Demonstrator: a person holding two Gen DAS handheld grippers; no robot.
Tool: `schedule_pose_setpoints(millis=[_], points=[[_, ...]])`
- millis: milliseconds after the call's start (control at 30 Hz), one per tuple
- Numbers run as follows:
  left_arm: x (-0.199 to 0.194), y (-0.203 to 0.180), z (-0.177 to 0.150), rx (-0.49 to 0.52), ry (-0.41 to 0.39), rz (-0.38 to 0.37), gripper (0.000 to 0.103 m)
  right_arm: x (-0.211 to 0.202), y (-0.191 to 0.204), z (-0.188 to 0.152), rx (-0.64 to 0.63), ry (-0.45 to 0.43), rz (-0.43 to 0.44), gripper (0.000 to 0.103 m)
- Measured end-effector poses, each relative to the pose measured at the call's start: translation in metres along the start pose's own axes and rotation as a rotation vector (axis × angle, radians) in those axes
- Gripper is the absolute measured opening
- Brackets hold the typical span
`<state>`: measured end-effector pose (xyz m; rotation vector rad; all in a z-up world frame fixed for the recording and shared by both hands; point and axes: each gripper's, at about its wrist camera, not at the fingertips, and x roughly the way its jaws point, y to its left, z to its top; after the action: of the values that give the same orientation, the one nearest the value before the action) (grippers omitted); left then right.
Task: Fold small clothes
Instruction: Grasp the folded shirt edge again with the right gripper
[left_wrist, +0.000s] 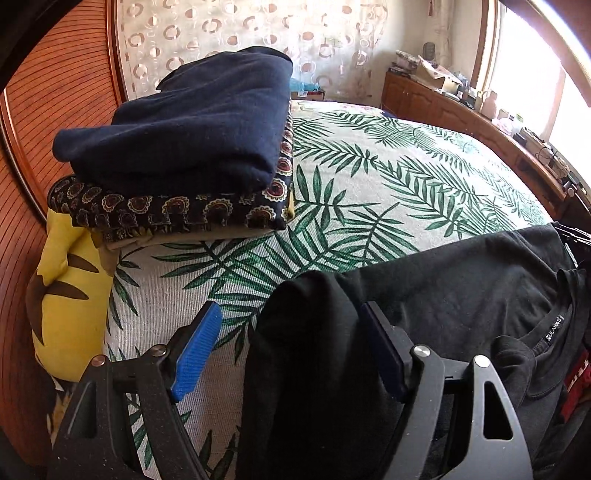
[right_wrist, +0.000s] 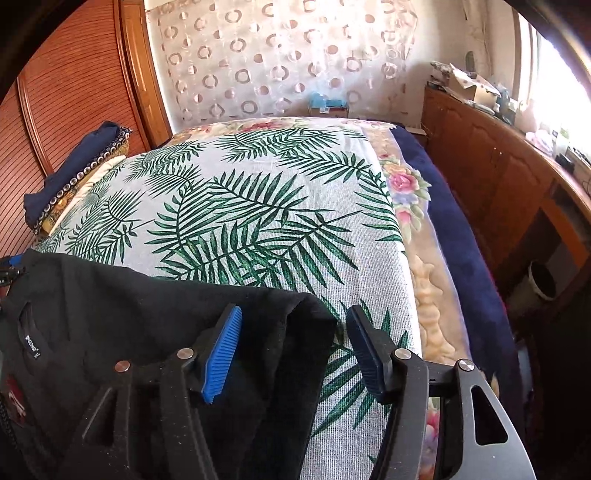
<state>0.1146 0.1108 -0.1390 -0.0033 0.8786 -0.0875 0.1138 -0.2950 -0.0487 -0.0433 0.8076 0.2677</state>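
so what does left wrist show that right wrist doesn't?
Only the left wrist view: a yellow cushion under the folded pile, and the left hand-held gripper, jaws apart with black cloth hanging between them.

Only the right wrist view: the floral blanket and dark blue bedding along the bed's side, a white bin on the floor, and the right hand-held gripper, jaws apart.

Both: the black T-shirt, leaf-print cover, navy-topped pile, wooden cabinet.

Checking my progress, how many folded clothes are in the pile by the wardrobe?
3 visible: navy top uppermost, paisley-patterned piece under it, beige one at the bottom; more may be hidden.
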Motion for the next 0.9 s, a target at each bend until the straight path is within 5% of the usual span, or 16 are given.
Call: schedule_pose_setpoints(millis=[500, 600, 700, 733, 767, 867, 900], points=[[-0.001, -0.001, -0.003, 0.005, -0.01, -0.002, 0.079, 0.006, 0.015, 0.008, -0.066, 0.035, -0.034, 0.069], [0.0, 0.0, -0.002, 0.005, -0.008, -0.003, 0.079, 0.005, 0.016, 0.006, -0.074, 0.029, -0.027, 0.061], [-0.001, 0.0, -0.001, 0.004, 0.0, -0.007, 0.079, 0.002, 0.023, 0.005, -0.098, 0.025, 0.005, 0.037], [0.0, 0.0, 0.001, 0.012, 0.004, -0.012, 0.076, 0.0, 0.025, 0.004, -0.106, 0.027, 0.02, 0.02], [-0.001, -0.002, 0.001, 0.022, 0.004, -0.025, 0.063, -0.001, 0.028, 0.004, -0.116, 0.034, 0.045, 0.014], [-0.007, -0.012, 0.001, 0.059, 0.021, -0.095, 0.027, -0.006, 0.042, 0.002, -0.177, 0.039, 0.038, 0.011], [-0.008, -0.016, 0.001, 0.076, 0.026, -0.101, 0.024, -0.008, 0.044, 0.002, -0.183, 0.034, 0.049, 0.01]])
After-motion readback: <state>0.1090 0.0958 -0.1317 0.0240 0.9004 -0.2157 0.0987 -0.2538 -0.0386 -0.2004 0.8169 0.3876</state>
